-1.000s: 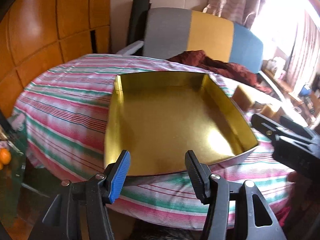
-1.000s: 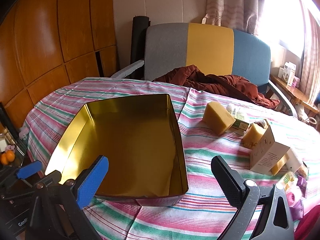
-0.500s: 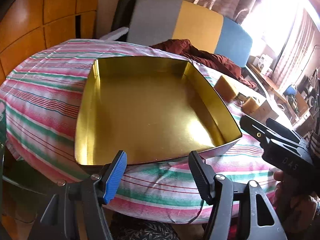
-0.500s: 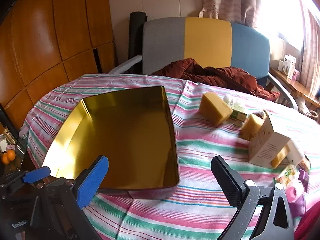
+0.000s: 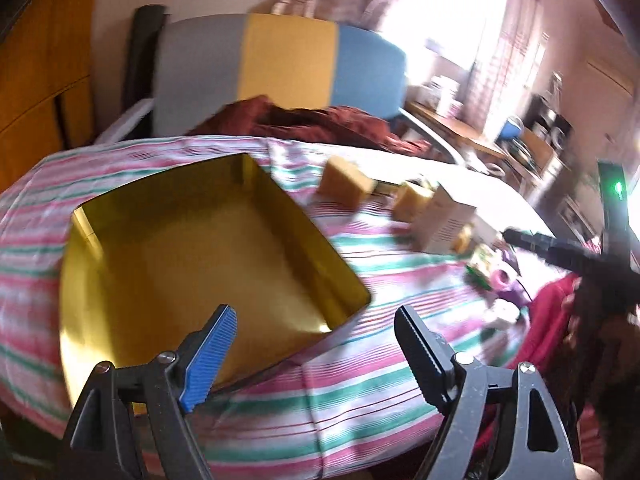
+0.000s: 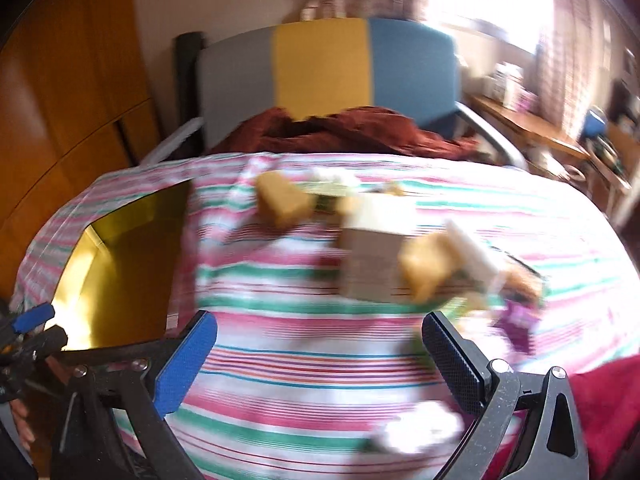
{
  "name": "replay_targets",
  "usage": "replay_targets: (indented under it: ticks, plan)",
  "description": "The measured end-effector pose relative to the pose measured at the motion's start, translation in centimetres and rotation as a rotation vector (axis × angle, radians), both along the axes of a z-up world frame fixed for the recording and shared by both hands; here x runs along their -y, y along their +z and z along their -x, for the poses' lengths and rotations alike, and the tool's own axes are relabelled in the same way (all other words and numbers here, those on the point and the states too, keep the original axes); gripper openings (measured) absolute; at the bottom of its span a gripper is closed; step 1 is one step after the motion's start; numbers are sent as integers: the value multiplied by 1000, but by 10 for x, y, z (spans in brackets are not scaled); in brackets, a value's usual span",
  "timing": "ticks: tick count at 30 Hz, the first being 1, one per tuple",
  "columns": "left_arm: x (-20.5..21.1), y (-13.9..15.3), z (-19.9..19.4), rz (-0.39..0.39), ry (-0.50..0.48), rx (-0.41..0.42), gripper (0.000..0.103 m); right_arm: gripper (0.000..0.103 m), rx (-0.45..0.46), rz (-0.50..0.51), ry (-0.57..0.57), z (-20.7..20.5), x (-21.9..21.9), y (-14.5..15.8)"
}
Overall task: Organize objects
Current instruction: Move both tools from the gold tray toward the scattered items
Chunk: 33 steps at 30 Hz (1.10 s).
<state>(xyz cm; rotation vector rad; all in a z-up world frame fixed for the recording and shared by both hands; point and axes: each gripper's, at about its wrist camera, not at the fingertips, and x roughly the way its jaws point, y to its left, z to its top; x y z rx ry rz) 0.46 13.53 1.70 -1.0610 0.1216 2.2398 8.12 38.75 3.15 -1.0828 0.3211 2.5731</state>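
A gold tin tray (image 5: 132,256) lies on the striped tablecloth (image 5: 360,376), with nothing in it. My left gripper (image 5: 314,322) hovers over the tray's near right corner, jaws opening wide, nothing between them. In the right wrist view the tray (image 6: 120,264) is at the left. My right gripper (image 6: 318,334) stands open over bare cloth. Beyond it lie a yellow block (image 6: 282,200), a white carton (image 6: 372,256), another yellow piece (image 6: 428,266) and small purple items (image 6: 518,320), all blurred.
A grey, yellow and blue chair (image 6: 328,68) with dark red cloth (image 6: 352,128) on it stands behind the table. Wooden panelling (image 6: 76,80) fills the left. A side desk (image 5: 476,136) with clutter is at the right. The table edge runs close below both grippers.
Both grippers swung to the right, so the tray slid to the left in both views. The left jaws spread much wider. The right gripper stayed open and now faces the loose items.
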Motion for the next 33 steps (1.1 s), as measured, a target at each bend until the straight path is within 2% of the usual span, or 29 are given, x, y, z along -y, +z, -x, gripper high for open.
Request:
replay_targets:
  ticks: [5, 12, 14, 16, 19, 23, 30, 33]
  plan:
    - [-45, -9, 1, 42, -113, 48, 83, 103, -23, 1, -137, -24, -63, 14]
    - [-96, -10, 8, 60, -180, 47, 83, 103, -57, 71, -246, -45, -114, 1]
    - [-113, -10, 12, 68, -196, 43, 83, 103, -63, 90, -248, -47, -118, -4]
    - [-128, -11, 16, 78, -220, 40, 83, 103, -69, 158, -251, -51, -124, -8]
    - [-152, -16, 19, 68, -273, 47, 83, 103, -118, 208, -249, -56, -130, -7]
    - [-184, -27, 20, 80, -319, 38, 86, 103, -138, 286, -271, -60, -139, -13]
    - [-231, -46, 21, 99, -341, 50, 88, 103, -176, 348, -283, -67, -147, -16]
    - [-247, -50, 27, 111, -321, 30, 88, 103, -180, 379, -289, -68, -151, -19]
